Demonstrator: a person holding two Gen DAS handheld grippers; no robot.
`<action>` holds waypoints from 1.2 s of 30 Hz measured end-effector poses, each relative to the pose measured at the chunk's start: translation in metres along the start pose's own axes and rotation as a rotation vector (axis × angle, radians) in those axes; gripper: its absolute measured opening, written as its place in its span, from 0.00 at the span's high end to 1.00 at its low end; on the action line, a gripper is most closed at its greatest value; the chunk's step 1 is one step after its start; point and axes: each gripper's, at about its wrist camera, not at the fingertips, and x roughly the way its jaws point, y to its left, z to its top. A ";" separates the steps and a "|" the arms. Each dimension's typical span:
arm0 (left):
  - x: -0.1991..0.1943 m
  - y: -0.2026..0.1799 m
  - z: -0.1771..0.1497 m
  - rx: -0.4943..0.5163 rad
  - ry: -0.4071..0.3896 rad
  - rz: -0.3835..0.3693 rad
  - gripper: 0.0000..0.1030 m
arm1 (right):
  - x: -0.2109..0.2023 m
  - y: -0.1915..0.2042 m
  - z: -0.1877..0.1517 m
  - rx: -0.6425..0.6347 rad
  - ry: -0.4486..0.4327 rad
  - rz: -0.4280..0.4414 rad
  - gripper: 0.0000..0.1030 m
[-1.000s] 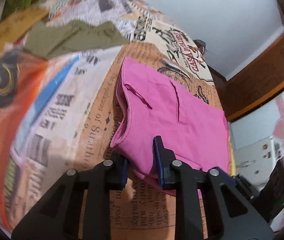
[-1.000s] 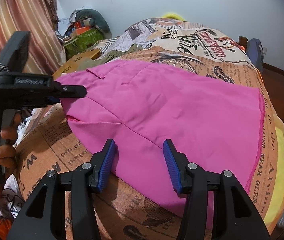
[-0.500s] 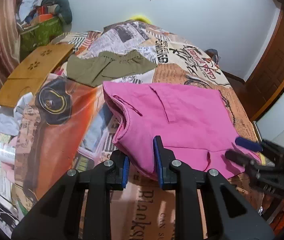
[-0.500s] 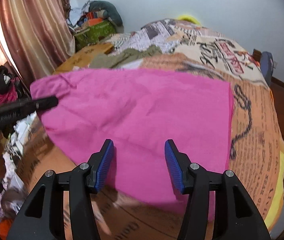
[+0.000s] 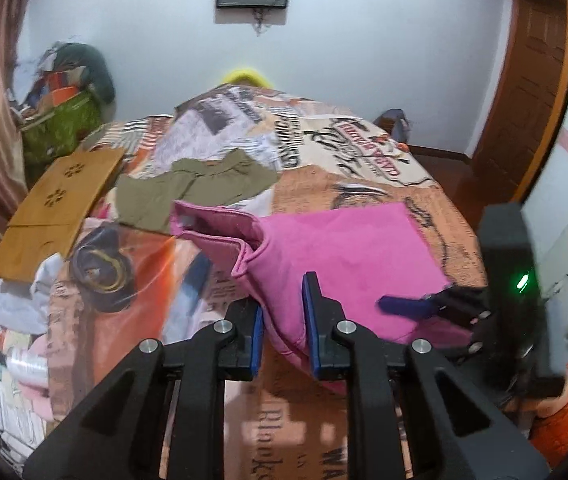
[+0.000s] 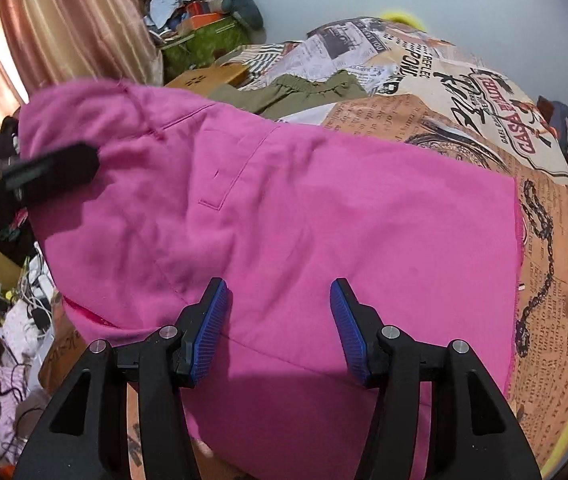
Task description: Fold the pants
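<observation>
The pink pants (image 5: 344, 248) lie folded on the bed and are lifted at the near side. My left gripper (image 5: 282, 320) is shut on the near edge of the pants, close to the waistband (image 5: 220, 232). In the right wrist view the pants (image 6: 304, 220) fill the middle. My right gripper (image 6: 278, 328) is open, its blue pads (image 6: 208, 328) apart over the pink cloth, holding nothing. The right gripper also shows in the left wrist view (image 5: 408, 306) at the pants' right edge. The left gripper shows blurred at the left in the right wrist view (image 6: 44, 172).
An olive green garment (image 5: 188, 192) lies on the newspaper-print bedspread (image 5: 348, 152) behind the pants. A wooden board (image 5: 60, 204) and a cluttered pile (image 5: 64, 116) sit at the left. A curtain (image 6: 44, 32) hangs at the left; a door (image 5: 532, 80) at the right.
The left gripper has lifted and pulled its held edge of the pants toward me, so the waistband bunches up. The right gripper has stayed open and moved closer over the cloth.
</observation>
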 end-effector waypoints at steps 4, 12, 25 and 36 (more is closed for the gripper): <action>0.002 -0.021 0.014 0.046 0.004 -0.053 0.84 | -0.004 -0.005 -0.003 0.022 -0.002 0.041 0.51; 0.000 -0.048 0.027 0.150 -0.010 -0.043 0.85 | -0.046 -0.032 -0.025 0.115 -0.106 0.017 0.51; 0.007 -0.096 0.037 0.211 -0.004 -0.092 0.85 | -0.055 -0.066 -0.066 0.227 -0.120 -0.030 0.50; 0.029 -0.126 0.044 0.195 0.040 -0.132 0.85 | -0.085 -0.091 -0.076 0.256 -0.185 -0.055 0.50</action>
